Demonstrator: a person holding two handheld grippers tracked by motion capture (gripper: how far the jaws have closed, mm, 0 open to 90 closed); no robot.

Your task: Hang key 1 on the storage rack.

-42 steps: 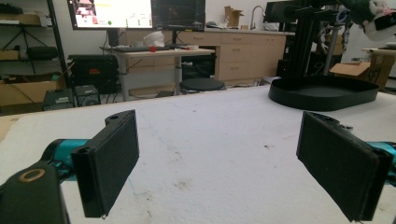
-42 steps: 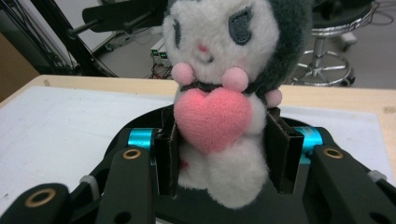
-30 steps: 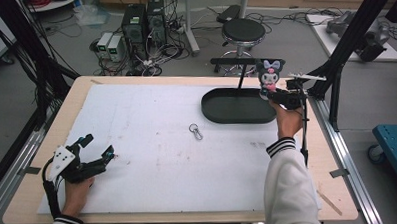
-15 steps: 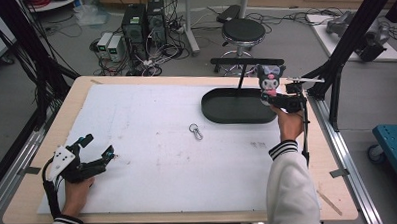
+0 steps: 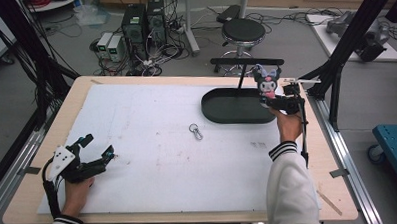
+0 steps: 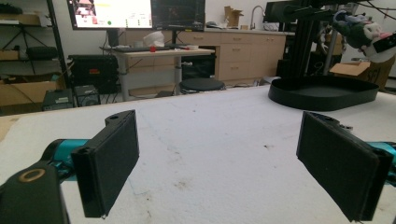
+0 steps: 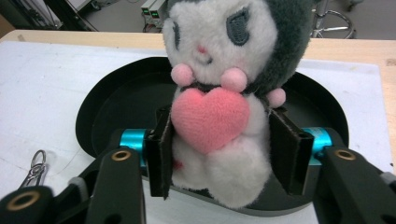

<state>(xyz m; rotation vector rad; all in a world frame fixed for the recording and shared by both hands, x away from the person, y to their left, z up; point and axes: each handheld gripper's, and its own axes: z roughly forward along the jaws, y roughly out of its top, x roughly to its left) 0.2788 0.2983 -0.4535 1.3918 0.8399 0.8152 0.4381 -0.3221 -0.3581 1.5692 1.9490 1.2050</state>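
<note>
Landmark: black oval tray [image 5: 221,112] at far right of the white mat [image 5: 152,143].

Tray holds nothing loose; only its own upright post w/ crossbar [image 5: 246,63] rises from the back edge. Right gripper view shows the tray floor [image 7: 121,105] bare behind the toy.

Plush toy [image 5: 265,81], white body, dark hood, pink heart [image 7: 209,116] on chest: held upright over the tray's right end, near the crossbar tip. It sits between the pads of the right gripper [image 5: 281,103]; jaws have just been opening, yet both pads look to be touching the toy's sides [image 7: 219,154].

Metal clip [image 5: 195,130]: on the mat, just left of & nearer than the tray, apart from it.

Left gripper [image 5: 95,154]: well away from tray, at mat's near left corner, jaws spread wide, nothing between the pads [image 6: 112,158].
</note>
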